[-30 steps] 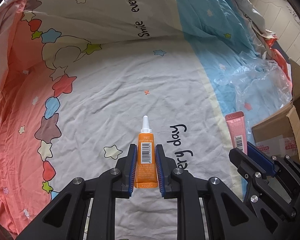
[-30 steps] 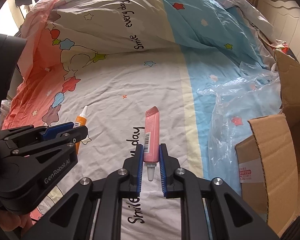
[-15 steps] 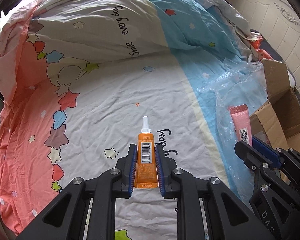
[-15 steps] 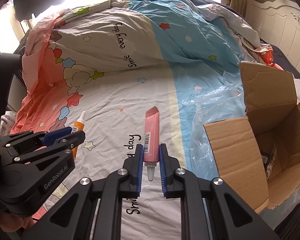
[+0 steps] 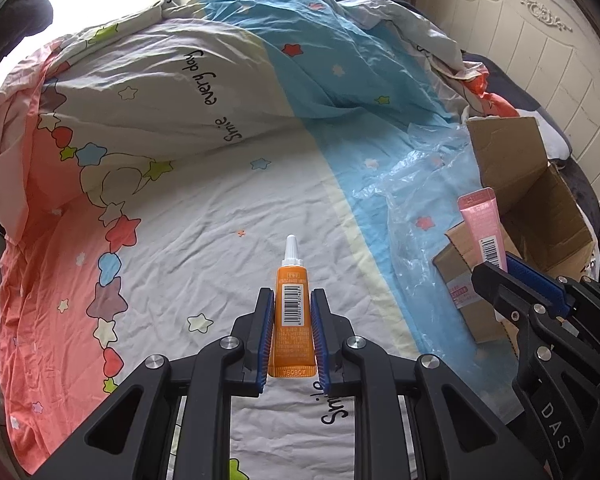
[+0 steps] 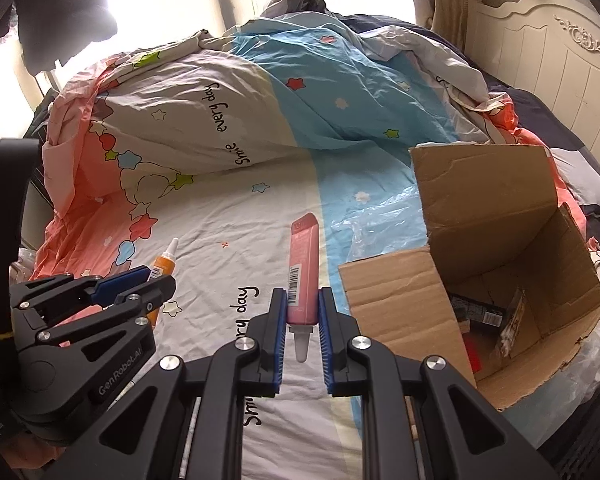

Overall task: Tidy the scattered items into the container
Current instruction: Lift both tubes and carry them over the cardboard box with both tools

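My left gripper (image 5: 292, 294) is shut on an orange tube (image 5: 292, 320) with a white nozzle pointing away, held above the bed. My right gripper (image 6: 302, 294) is shut on a pink tube (image 6: 302, 268), cap toward me. An open cardboard box (image 6: 496, 248) stands on the bed to the right of the right gripper, with a few packets (image 6: 480, 312) inside. In the left wrist view the right gripper (image 5: 512, 276) with the pink tube (image 5: 484, 228) is at the right, in front of the box (image 5: 532, 184). The left gripper (image 6: 140, 284) and orange tube (image 6: 164, 264) show left in the right wrist view.
A star-printed sheet (image 5: 204, 240) covers the bed, with a bunched quilt (image 6: 228, 92) at the back. Clear plastic film (image 5: 416, 200) lies beside the box. A white headboard (image 6: 560, 60) stands at the right.
Both grippers have risen and pulled back from the bed, each still holding its tube. The box has come into fuller view at the right, its inside now showing.
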The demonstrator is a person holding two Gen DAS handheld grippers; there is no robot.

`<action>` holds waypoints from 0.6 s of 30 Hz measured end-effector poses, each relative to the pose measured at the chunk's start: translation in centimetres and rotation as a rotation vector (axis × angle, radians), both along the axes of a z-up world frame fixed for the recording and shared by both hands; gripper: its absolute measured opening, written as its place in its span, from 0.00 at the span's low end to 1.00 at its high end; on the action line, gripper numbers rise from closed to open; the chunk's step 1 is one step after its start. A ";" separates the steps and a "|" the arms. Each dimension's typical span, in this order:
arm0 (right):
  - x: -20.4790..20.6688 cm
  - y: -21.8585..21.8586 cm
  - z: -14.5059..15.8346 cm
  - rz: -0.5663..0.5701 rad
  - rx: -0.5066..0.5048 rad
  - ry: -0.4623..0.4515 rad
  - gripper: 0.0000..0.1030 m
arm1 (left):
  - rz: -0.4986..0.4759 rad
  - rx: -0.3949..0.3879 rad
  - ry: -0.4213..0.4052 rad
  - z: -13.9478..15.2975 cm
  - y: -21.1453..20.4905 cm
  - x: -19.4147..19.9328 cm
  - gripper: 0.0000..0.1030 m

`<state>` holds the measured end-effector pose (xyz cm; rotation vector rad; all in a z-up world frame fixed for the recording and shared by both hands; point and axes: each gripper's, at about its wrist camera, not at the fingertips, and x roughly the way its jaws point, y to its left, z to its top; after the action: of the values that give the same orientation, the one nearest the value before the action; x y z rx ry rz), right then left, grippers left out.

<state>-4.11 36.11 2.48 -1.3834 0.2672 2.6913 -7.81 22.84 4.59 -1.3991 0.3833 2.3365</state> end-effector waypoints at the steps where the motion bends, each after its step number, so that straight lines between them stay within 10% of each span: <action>1: 0.1 0.3 0.1 -0.006 0.001 0.001 0.14 | -0.005 0.001 0.003 0.2 0.3 0.1 0.18; 18: 1.3 3.7 1.4 -0.066 -0.003 0.033 0.14 | -0.071 0.009 0.022 1.7 4.3 0.7 0.18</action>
<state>-2.85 39.77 3.86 -1.3086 0.3138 2.6631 -7.15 27.10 6.29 -1.3347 0.4210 2.2956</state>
